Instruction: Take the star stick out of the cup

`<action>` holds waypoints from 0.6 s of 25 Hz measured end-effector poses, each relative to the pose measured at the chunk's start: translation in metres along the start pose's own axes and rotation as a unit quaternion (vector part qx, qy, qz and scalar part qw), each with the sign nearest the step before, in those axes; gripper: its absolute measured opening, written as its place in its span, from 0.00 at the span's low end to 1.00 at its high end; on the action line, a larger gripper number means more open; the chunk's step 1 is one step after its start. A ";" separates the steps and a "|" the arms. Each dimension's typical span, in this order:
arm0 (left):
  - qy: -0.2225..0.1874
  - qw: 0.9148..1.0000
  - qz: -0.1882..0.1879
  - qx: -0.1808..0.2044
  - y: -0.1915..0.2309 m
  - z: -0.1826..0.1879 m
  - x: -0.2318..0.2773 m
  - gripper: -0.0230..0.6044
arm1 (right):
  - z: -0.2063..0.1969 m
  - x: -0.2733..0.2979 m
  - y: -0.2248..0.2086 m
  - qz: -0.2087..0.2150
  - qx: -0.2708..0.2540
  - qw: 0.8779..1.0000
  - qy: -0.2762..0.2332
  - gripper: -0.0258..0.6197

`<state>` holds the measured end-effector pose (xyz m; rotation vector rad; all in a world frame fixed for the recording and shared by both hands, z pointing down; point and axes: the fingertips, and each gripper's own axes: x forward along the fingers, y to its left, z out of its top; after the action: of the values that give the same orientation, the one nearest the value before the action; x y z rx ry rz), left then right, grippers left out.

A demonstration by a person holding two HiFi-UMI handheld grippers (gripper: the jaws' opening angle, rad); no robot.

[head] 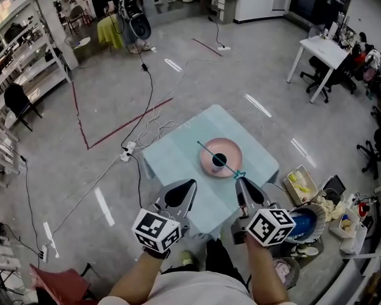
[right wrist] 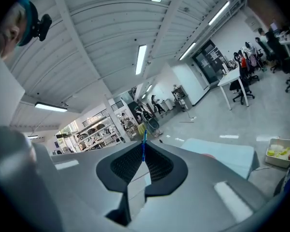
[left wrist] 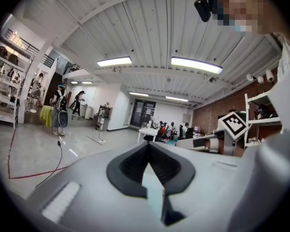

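Note:
A thin teal stick (head: 209, 152) with a star (head: 239, 175) at its near end slants over the dark cup (head: 218, 161), which stands on a pink plate (head: 232, 150) on the light blue table (head: 178, 157). Its far tip reaches past the cup's rim. My right gripper (head: 241, 180) is shut on the stick at the star end. In the right gripper view the blue-teal stick (right wrist: 143, 146) pokes up from between the closed jaw tips. My left gripper (head: 192, 182) hovers over the table's near left part, shut and empty, as the left gripper (left wrist: 147, 146) view confirms.
The small table stands alone on a grey floor with cables (head: 143, 116) running to its left. Bins and a blue bowl (head: 305, 224) of clutter sit on the floor to the right. A white desk (head: 320, 49) with chairs stands far right, and shelves (head: 19, 68) stand far left.

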<state>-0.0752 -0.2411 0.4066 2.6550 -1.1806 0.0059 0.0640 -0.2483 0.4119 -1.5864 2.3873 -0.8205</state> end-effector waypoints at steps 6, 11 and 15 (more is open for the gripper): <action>-0.031 0.999 -0.001 0.013 -0.007 0.036 -0.025 0.04 | 0.018 -0.012 0.042 0.030 -0.017 0.999 -0.026 0.08; -0.049 0.999 -0.001 0.018 -0.009 0.059 -0.044 0.04 | 0.024 -0.019 0.068 0.042 -0.035 0.998 -0.038 0.08; -0.061 0.998 -0.002 0.025 -0.011 0.072 -0.056 0.04 | 0.035 -0.028 0.086 0.045 -0.060 0.996 -0.058 0.08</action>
<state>-0.1121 -0.2084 0.3288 2.7352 -1.2280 -0.1310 0.0213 -0.2109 0.3329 -1.5096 2.4458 -0.5624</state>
